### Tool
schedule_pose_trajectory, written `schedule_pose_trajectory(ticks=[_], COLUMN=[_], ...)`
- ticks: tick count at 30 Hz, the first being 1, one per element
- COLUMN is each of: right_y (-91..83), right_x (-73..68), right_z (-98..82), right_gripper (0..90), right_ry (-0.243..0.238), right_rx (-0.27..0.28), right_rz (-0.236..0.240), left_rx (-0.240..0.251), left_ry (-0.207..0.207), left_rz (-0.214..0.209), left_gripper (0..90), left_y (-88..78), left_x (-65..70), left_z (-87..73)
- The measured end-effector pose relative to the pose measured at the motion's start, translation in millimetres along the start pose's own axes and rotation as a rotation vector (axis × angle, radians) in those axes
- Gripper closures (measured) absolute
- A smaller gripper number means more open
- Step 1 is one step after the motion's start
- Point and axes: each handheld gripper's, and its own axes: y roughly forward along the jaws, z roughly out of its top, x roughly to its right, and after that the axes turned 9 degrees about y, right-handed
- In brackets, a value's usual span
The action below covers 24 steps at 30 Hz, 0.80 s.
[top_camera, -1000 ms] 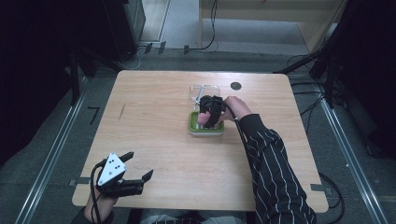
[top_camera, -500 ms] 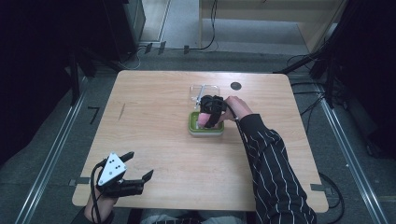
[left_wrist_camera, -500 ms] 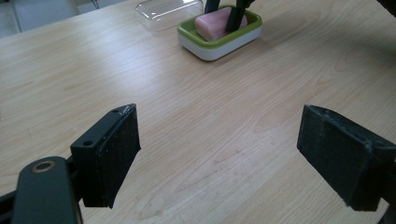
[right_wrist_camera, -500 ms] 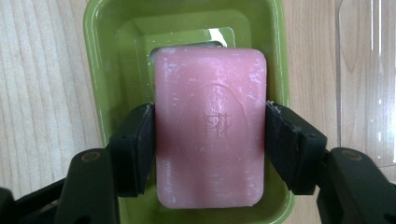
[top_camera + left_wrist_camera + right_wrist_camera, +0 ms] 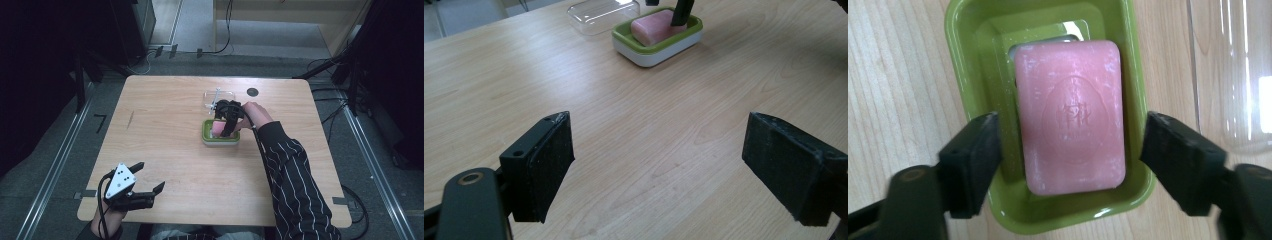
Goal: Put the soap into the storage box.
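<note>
1. The pink soap bar (image 5: 1070, 116) lay flat in the green soap dish (image 5: 965, 30) near the middle of the table (image 5: 165, 125), with the clear lid (image 5: 1243, 75) just beside the dish on its far side.
2. The right gripper (image 5: 1068, 150) hung over the dish, its jaws having just been opening; they straddled the bar with a gap on each side, so nothing was gripped.
3. Lifting away at a tilt could have caught a pad on the bar's edge or the dish rim and dragged the dish across the wood.
4. A careless sweep toward the lid might have knocked it farther off or off the table, since it looked light.
5. The left gripper (image 5: 659, 165) rested wide and empty near the table's near edge, well apart from the dish, too far to steady it if it slid.
</note>
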Motion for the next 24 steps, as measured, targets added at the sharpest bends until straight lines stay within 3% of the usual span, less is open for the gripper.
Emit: schedule_pose_trajectory(ticks=[6, 24], right_y=[-6.7, -32.2], right_x=[-3.7, -14.5], right_z=[-1.7, -29.6], right_gripper=[14.3, 8.5], right_ry=[0.047, 0.207], right_rx=[-0.028, -0.083], right_rz=[-0.021, -0.060], left_rx=[0.003, 0.015], left_ry=[-0.001, 0.014], left_rz=[-0.004, -0.024], left_gripper=[14.0, 14.0], left_y=[1.4, 7.5], left_x=[0.0, 0.8], left_z=[1.0, 5.2])
